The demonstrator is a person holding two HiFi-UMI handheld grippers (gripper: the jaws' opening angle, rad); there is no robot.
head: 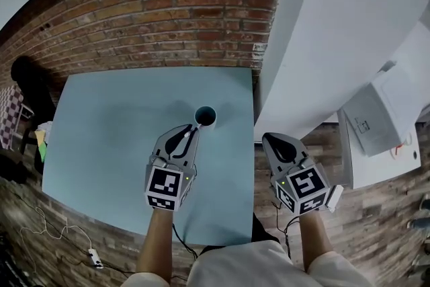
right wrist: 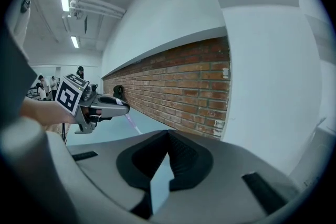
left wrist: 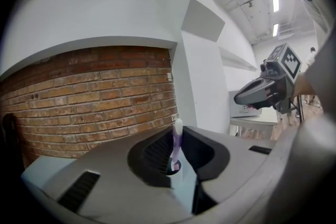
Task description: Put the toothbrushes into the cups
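A single cup (head: pixel 205 116) with a dark inside stands on the light blue table (head: pixel 107 138), right of its middle. My left gripper (head: pixel 186 136) hovers just in front of the cup, shut on a purple-and-white toothbrush (left wrist: pixel 177 143). The brush juts out past the jaws toward the cup (head: pixel 195 130). From the right gripper view the same left gripper (right wrist: pixel 122 108) shows with the toothbrush (right wrist: pixel 132 124) slanting down from it. My right gripper (head: pixel 271 140) hangs beyond the table's right edge, jaws together with nothing in them. It also appears in the left gripper view (left wrist: pixel 242 96).
A red brick wall (head: pixel 168 17) runs along the table's far edge. A white pillar (head: pixel 336 37) rises close to the table's right side, with a white box (head: pixel 379 117) beyond it. Cables and a power strip (head: pixel 94 255) lie on the floor at the lower left.
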